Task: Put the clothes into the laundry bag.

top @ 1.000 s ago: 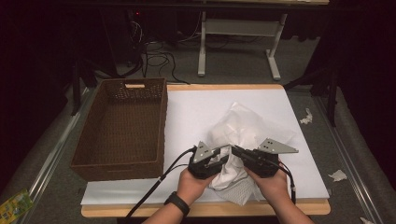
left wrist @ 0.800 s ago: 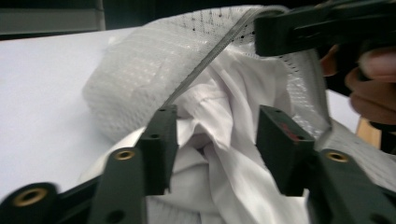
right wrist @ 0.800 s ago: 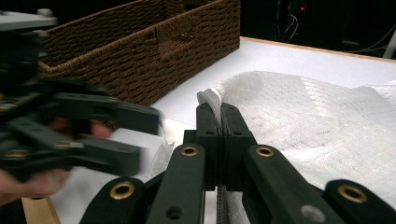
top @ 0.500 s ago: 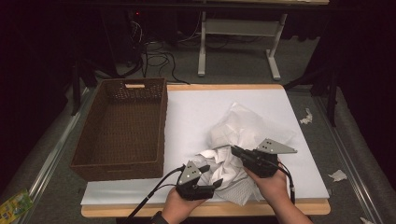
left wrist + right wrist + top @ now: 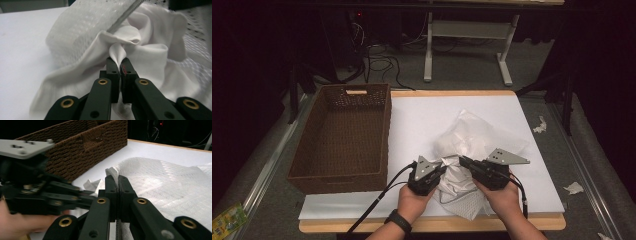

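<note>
Wicker basket [image 5: 343, 137] at table's left. Just right of basket: L gripper [image 5: 120, 65], jaws just closed, clamped on white cloth [image 5: 140, 53] fold. Farther right of basket: mesh bag [image 5: 484, 135], cord edge pinched in R gripper [image 5: 117, 182].

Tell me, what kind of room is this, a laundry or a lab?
Probably a lab or recording workroom, not a laundry. A white-covered table holds one wicker basket and a mesh laundry bag, loose cables lie on the floor behind, and the surroundings are dark.
</note>
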Motion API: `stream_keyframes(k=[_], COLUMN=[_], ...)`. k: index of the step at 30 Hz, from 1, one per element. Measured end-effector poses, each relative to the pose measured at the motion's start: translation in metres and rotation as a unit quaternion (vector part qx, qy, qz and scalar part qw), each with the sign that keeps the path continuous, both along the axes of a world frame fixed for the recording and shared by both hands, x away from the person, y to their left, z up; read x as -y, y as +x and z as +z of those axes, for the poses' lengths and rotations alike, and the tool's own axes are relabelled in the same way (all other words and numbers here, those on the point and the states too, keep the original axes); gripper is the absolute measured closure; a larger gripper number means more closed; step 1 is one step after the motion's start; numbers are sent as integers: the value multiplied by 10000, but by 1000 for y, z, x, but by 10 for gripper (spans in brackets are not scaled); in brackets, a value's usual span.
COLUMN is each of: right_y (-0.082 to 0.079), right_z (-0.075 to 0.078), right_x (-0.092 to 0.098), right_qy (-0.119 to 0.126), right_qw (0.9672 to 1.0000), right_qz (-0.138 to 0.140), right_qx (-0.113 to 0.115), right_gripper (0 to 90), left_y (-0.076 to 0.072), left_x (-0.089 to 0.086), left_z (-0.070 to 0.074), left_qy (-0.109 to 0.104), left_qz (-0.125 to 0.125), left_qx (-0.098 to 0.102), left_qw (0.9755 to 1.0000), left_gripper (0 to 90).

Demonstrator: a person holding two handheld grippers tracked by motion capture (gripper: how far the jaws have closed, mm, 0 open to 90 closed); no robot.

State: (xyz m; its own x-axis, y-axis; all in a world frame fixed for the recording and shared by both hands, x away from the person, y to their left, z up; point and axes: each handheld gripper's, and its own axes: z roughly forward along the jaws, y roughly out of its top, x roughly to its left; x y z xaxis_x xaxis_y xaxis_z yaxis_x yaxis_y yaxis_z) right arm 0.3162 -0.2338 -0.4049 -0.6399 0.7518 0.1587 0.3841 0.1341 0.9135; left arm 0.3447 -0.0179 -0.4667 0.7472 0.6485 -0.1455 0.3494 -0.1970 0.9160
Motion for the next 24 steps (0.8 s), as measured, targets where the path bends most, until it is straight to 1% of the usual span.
stream_keyframes(k=[1, 3, 6, 8, 10, 11, 12, 14, 15, 16, 18, 19, 21, 22, 24], right_y=[0, -1, -3, -3, -2, -1, -1, -1, -1, -1, -1, -1, -1, -1, -1], right_z=[0, 1, 4, 6, 5, 5, 4, 4, 4, 3, 3, 3, 3, 3, 3], right_x=[0, 1, 7, 11, 13, 14, 14, 14, 14, 13, 11, 10, 8, 8, 6], right_qy=[9, 49, 179, 249, 255, 256, 257, 227, 215, 213, 181, 158, 118, 93, 87], right_qw=[10000, 10000, 9998, 9997, 9996, 9996, 9996, 9997, 9997, 9997, 9998, 9999, 9999, 9999, 9999], right_qz=[2, -16, -47, -64, -87, -94, -85, -81, -81, -82, -64, -56, -48, -34, -41], right_qx=[10, 17, 52, 60, 42, 30, 36, 31, 25, 23, 21, 21, 36, 49, 39], right_gripper=[888, 888, 888, 889, 889, 888, 889, 889, 889, 888, 888, 888, 888, 888, 888], left_y=[3, 8, 14, 16, 16, 14, 12, 6, 3, -3, -11, -15, -21, -22, -22], left_x=[7, 21, 36, 44, 46, 43, 38, 28, 23, 14, -1, -8, -22, -27, -39], left_z=[-1, -2, -4, -6, -7, -7, -5, -3, -1, 1, 4, 5, 7, 7, 7], left_qy=[-16, -31, 5, 94, 112, 101, 70, -15, 10, 25, 10, 48, 70, 53, -12], left_qz=[7, 47, 57, 51, 20, -69, -146, -273, -316, -364, -431, -415, -340, -276, -118], left_qx=[-22, 15, 24, 0, -26, -51, -82, -105, -82, -62, -79, -60, 44, 75, 150], left_qw=[10000, 10000, 10000, 9999, 9999, 9999, 9998, 9996, 9995, 9993, 9990, 9991, 9994, 9996, 9998], left_gripper=[879, 879, 879, 877, 856, 822, 740, 628, 589, 555, 508, 491, 437, 426, 375])
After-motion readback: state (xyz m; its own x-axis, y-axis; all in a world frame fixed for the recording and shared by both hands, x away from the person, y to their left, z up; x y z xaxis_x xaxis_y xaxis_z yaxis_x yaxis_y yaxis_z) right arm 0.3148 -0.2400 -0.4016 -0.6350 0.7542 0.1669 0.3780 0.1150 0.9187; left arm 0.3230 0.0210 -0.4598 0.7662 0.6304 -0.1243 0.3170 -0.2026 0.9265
